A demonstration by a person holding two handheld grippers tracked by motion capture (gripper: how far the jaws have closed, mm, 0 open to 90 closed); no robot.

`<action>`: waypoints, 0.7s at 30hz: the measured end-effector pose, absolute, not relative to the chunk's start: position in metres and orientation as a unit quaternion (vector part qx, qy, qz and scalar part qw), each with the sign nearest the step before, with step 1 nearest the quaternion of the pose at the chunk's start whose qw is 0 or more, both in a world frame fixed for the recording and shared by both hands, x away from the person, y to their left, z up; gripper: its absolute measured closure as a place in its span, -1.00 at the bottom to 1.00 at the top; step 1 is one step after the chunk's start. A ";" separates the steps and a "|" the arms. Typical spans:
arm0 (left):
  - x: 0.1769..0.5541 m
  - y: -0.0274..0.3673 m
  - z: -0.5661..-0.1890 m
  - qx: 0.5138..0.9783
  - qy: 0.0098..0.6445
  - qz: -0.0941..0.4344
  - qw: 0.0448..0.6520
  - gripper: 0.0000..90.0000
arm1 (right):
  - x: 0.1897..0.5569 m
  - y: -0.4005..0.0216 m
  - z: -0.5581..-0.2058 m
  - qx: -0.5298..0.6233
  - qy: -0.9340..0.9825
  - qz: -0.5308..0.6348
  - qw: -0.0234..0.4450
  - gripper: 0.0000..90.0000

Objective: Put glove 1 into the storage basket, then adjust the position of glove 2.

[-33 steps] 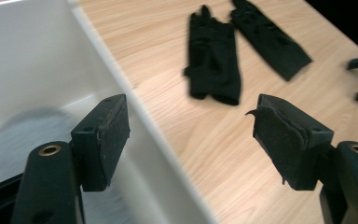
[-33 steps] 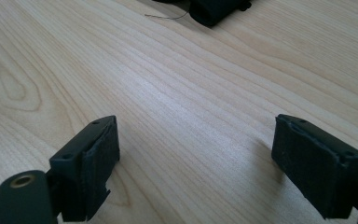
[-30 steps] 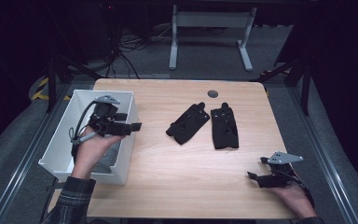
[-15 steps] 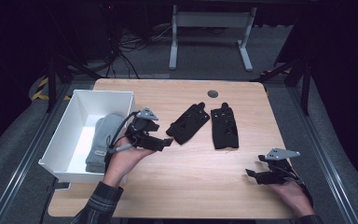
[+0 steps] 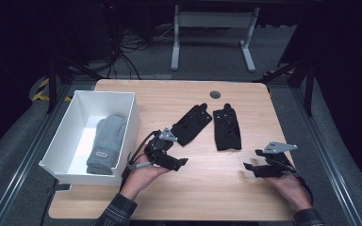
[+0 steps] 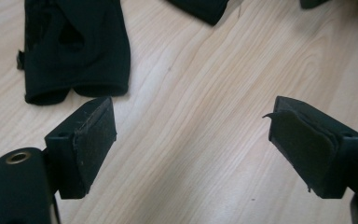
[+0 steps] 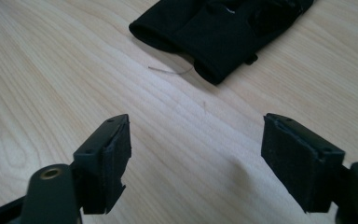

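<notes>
Near the left black glove (image 5: pixel 191 124), the empty left tool (image 5: pixel 181 161) has just been opening.

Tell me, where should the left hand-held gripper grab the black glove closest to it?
Probably at the cuff end of the left black glove, coming from the person's side. That open hem points toward the left hand-held gripper, lies flat and thin, and the open jaws could straddle it.

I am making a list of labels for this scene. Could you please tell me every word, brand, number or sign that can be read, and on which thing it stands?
No text can be read.
Small patch near the cuff of the grey knitted mitten in the white rectangular plastic bin: too small and blurred to read.
Two black fabric gloves on the light wooden table: no readable marking.
</notes>
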State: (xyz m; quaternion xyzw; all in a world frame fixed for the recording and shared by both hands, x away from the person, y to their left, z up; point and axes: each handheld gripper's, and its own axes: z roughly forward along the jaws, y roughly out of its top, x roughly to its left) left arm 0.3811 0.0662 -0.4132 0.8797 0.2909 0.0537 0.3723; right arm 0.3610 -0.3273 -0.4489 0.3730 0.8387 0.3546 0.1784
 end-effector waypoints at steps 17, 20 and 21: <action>0.376 0.070 -0.469 0.903 0.282 0.080 0.314 -0.98 | 0.408 -0.303 -0.432 0.353 0.843 0.361 0.188 0.98; 0.373 0.074 -0.473 0.898 0.272 0.089 0.333 -1.00 | 0.420 -0.301 -0.430 0.354 0.841 0.364 0.186 0.99; 0.373 0.074 -0.473 0.898 0.272 0.089 0.333 -1.00 | 0.420 -0.301 -0.430 0.354 0.841 0.364 0.186 0.99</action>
